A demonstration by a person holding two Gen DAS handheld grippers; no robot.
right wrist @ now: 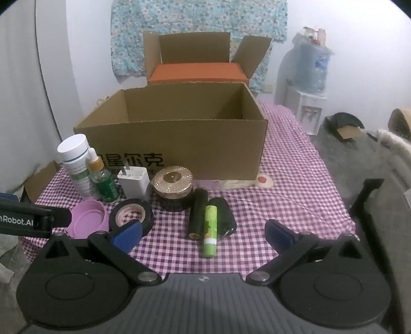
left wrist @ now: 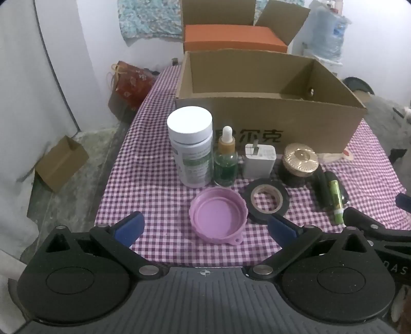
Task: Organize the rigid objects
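Rigid objects sit in a loose row on a purple-white checked tablecloth (left wrist: 159,179), all in front of an open cardboard box (left wrist: 269,115) w/ dark printed characters on its front wall. Box interior shows nothing inside from either view.

L to R in left wrist view: white-capped bottle (left wrist: 191,146) upright, w/ green-white label; dropper bottle (left wrist: 226,159) w/ green liquid, just beside it, upright; white charger plug (left wrist: 259,160) standing, prongs up; dark jar w/ gold lid (left wrist: 300,163). Nearer row: pink lid (left wrist: 218,214) lying open side up; black tape roll (left wrist: 265,199) flat, just beside pink lid; black cylinders (left wrist: 325,190) lying down w/ green tube (left wrist: 336,201) on or against them, can't tell which.

Left gripper (left wrist: 205,227): blue-padded fingers spread wide, nothing between pads, tilted down over table edge; pink lid sits just ahead, between finger lines, not touched.

Right gripper (right wrist: 203,232): fingers also spread wide, nothing clamped. Green tube and black cylinders lie ahead between its fingers, no contact. Tape roll partly behind its left finger in that view.

Bkgd: second cardboard box (right wrist: 205,51), flaps up, orange block inside, behind first box. Water dispenser (right wrist: 310,84) far right. Floral cloth (right wrist: 195,23) on wall.
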